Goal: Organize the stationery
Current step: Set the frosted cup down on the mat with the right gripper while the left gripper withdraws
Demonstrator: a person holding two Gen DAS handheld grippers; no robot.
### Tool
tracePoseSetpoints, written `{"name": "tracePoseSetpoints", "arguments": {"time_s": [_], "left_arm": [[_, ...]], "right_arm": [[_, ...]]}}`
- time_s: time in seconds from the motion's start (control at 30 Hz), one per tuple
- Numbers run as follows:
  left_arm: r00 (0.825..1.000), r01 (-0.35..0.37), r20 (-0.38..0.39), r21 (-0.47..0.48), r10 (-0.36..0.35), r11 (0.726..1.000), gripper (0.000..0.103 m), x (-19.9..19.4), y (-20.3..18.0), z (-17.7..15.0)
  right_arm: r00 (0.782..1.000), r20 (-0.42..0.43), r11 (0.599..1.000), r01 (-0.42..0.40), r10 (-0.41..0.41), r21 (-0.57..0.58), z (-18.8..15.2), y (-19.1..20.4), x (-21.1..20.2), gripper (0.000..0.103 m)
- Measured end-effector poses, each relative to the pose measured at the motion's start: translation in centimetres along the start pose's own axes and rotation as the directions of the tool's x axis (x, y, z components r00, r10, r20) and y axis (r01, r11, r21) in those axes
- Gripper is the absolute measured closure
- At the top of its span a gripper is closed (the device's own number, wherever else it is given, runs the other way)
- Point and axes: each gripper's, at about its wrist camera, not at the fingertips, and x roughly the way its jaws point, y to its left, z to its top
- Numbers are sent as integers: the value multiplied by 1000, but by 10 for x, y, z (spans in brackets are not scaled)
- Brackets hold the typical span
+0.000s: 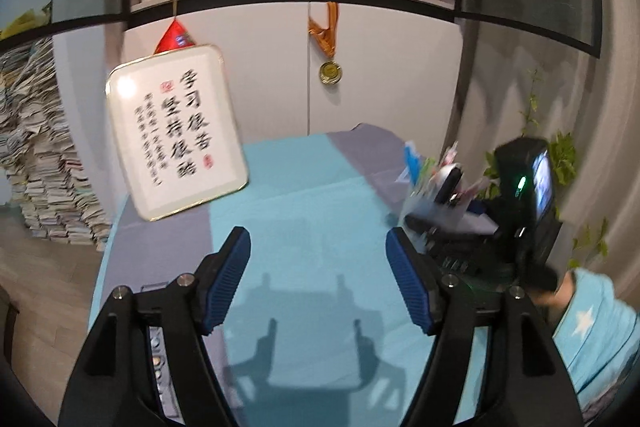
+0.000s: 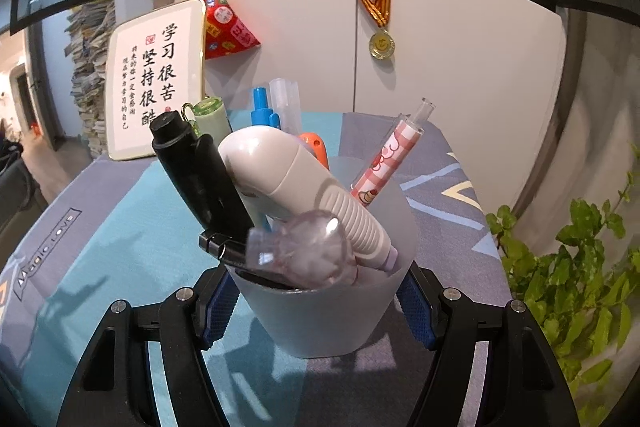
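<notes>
A frosted grey cup (image 2: 320, 319) stands on the teal and grey cloth (image 2: 120, 259), and my right gripper (image 2: 316, 291) is shut on its lower wall, with a blue pad on each side. It holds a black marker (image 2: 192, 163), a pale correction-tape body (image 2: 280, 171), a pink checked pen (image 2: 388, 159), a blue pen (image 2: 261, 111), a green tube (image 2: 210, 115) and a clear pinkish dispenser (image 2: 316, 255). My left gripper (image 1: 318, 239) is open over bare teal cloth (image 1: 304, 187), left of the blurred cup (image 1: 432, 187), with nothing between its fingers.
A framed calligraphy board (image 1: 176, 131) leans on the white cupboard at the cloth's far left. A medal (image 1: 330, 71) hangs on the cupboard door. A leafy plant (image 2: 580, 267) stands at the right edge. Stacked papers (image 1: 44, 167) rise at the left. A light blue sleeve (image 1: 588, 319) shows at the right.
</notes>
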Motion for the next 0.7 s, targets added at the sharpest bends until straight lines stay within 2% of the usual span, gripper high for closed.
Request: {"name": "tracePoseSetpoints", "arguments": {"time_s": [0.1, 0.2, 0.3, 0.37, 0.43, 0.57, 0.7], "left_arm": [[1000, -6, 4, -10, 6, 1000, 34, -1, 8, -4], [1000, 15, 7, -24, -14, 1000, 34, -1, 14, -7], [999, 29, 15, -28, -28, 999, 34, -1, 18, -10], [999, 36, 20, -29, -35, 999, 34, -1, 20, -12], [999, 39, 17, -36, -38, 999, 34, 1, 26, -14], [1000, 28, 4, -63, -28, 998, 34, 10, 38, -19], [1000, -1, -3, -65, 1, 998, 34, 15, 47, -22]], "right_arm": [[1000, 10, 999, -11, 11, 47, 5, -3, -7, 23], [999, 29, 998, 40, -42, 58, 12, 0, -13, 18], [996, -18, 995, 92, -92, 30, 17, 7, -4, 18], [995, -39, 995, 95, -94, 35, 17, 8, 1, 30], [994, -47, 993, 103, -100, 53, 19, 9, 2, 30], [998, -44, 995, 52, -48, 86, 31, 24, 1, 30], [1000, -2, 999, 29, -29, 18, 50, 62, 7, 30]]}}
